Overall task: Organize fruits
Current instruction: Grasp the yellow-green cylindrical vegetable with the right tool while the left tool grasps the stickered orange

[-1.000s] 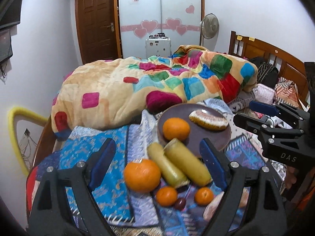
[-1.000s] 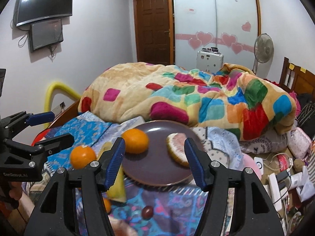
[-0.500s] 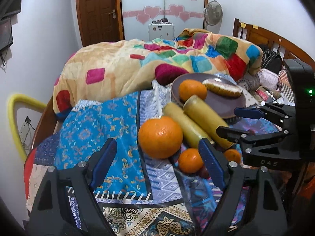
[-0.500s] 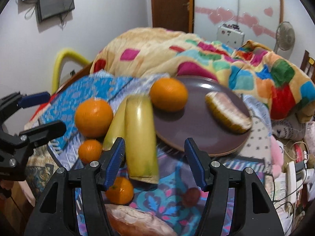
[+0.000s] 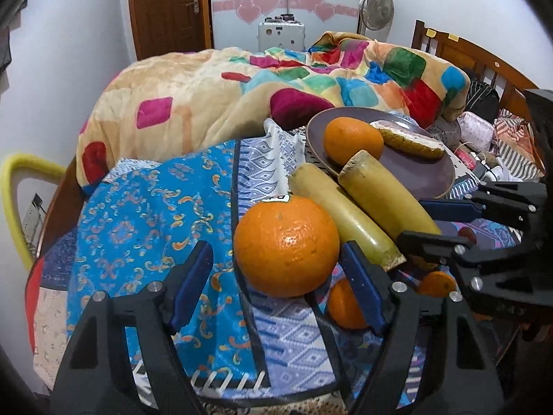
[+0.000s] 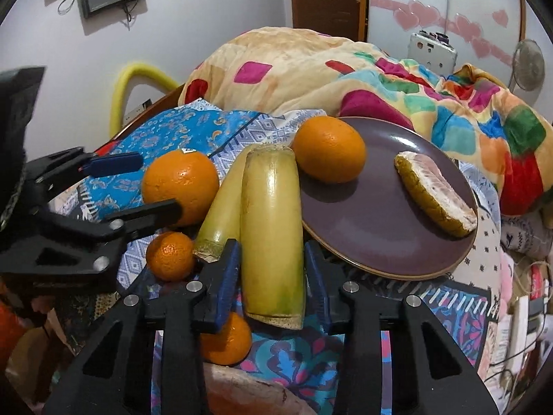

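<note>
A large orange [image 5: 287, 245] lies on the patterned cloth between the jaws of my left gripper [image 5: 276, 287]. Those jaws are closing; the right pad is at the fruit's side and the left pad stands apart from it. My right gripper [image 6: 271, 276] is closing on the thick yellow cane piece [image 6: 271, 214], both pads against its sides. A thinner cane piece [image 6: 221, 214] lies beside it. The brown plate [image 6: 363, 228] holds another orange [image 6: 328, 148] and a pomelo slice [image 6: 435, 193]. Two small oranges [image 6: 169, 256] [image 6: 226, 342] lie near the right gripper's left finger.
A bunched colourful quilt [image 5: 242, 97] rises behind the plate. Blue patterned cloth [image 5: 145, 207] covers the surface on the left. A small dark red fruit [image 5: 466, 235] lies by the right gripper. A pale pink fruit [image 6: 249, 394] sits at the front edge. Cables and clutter [image 6: 518, 311] fill the right.
Both grippers have sunk toward the fruit. The left one now straddles the large orange with narrower jaws. The right jaws have drawn in onto the thick cane piece.
</note>
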